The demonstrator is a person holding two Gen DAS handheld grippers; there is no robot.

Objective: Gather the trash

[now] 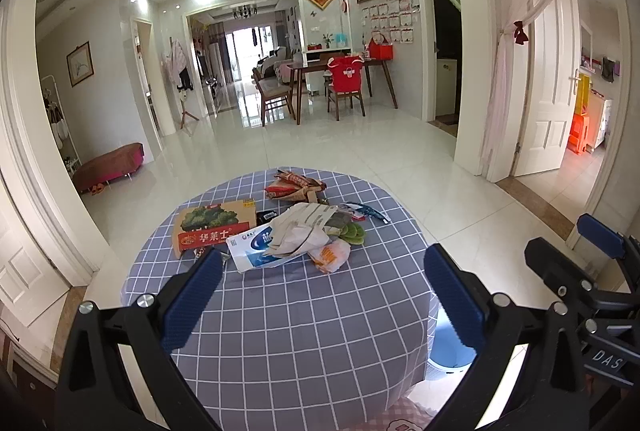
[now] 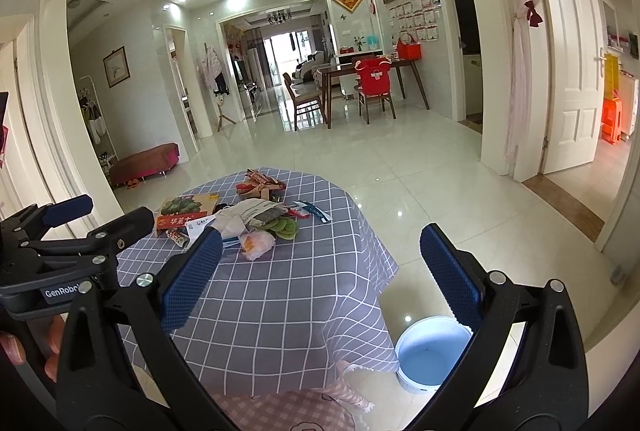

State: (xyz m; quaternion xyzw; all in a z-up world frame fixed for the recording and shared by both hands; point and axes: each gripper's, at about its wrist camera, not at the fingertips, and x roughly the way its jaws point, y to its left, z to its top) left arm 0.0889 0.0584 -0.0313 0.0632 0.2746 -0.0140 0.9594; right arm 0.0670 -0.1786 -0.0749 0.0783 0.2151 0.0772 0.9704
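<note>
A pile of trash lies on the far half of a round table with a grey checked cloth (image 1: 304,315): a brown and red carton (image 1: 216,229), a blue and white box (image 1: 256,251), crumpled paper (image 1: 304,227), a white and orange wrapper (image 1: 330,255), green slices (image 1: 354,233) and red snack wrappers (image 1: 296,185). The pile also shows in the right wrist view (image 2: 248,219). My left gripper (image 1: 320,295) is open and empty above the near side of the table. My right gripper (image 2: 320,271) is open and empty over the table's right edge. A light blue bin (image 2: 430,351) stands on the floor right of the table.
The glossy white tile floor (image 1: 360,151) stretches beyond the table. A wooden dining table with chairs (image 1: 332,83) stands far back. A low red bench (image 1: 108,167) is at the left wall. An open white door (image 1: 548,91) is at the right.
</note>
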